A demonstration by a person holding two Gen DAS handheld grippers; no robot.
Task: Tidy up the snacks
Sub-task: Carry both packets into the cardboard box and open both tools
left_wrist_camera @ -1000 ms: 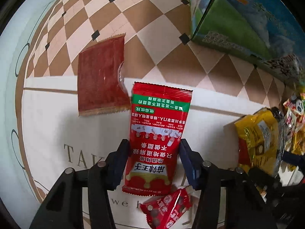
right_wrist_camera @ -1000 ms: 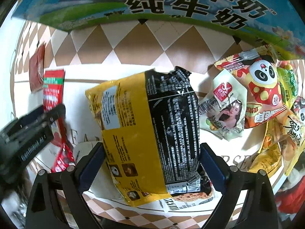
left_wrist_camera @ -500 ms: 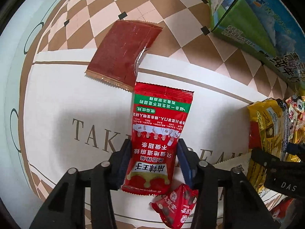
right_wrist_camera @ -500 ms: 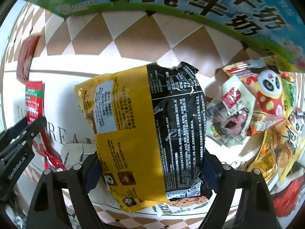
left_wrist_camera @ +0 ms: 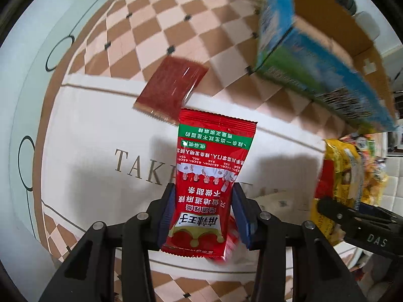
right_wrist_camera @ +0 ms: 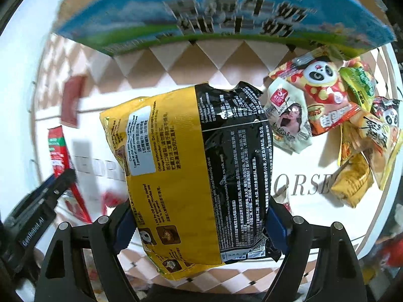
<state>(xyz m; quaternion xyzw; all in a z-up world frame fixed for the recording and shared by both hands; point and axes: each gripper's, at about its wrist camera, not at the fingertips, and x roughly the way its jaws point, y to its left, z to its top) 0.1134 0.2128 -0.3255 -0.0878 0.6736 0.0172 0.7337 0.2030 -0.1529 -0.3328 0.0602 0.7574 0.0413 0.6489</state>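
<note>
**A:** What's the biggest thing on your feeds?

**B:** The tabletop [left_wrist_camera: 83, 136], covered in a white cloth with a brown checked border. After that, the blue and green milk carton [right_wrist_camera: 226, 15] standing at the far edge, its top flaps open in my left view.

**A:** And what are you carrying?

**B:** My right gripper [right_wrist_camera: 201, 224] is clamped on a yellow and black noodle packet [right_wrist_camera: 199, 176], one pad on each side of its lower part, and the packet is raised off the cloth. My left gripper [left_wrist_camera: 205, 216] is closed around the bottom half of a red snack sachet [left_wrist_camera: 211, 176] with a green band, which stands upright between the pads above the cloth.

**A:** Anything loose?

**B:** To the far right of the noodle packet there's a heap of snack bags [right_wrist_camera: 352, 125]; the panda bag [right_wrist_camera: 322, 85] sits nearest the carton, touching a pale bag with a woman's face [right_wrist_camera: 289, 118]. On the far left, a flat dark red packet [left_wrist_camera: 173, 90] lies across the edge of the checked border, just beyond the sachet's top. Something small and red [left_wrist_camera: 231, 241] lies under the sachet, too blurred to name.
</note>
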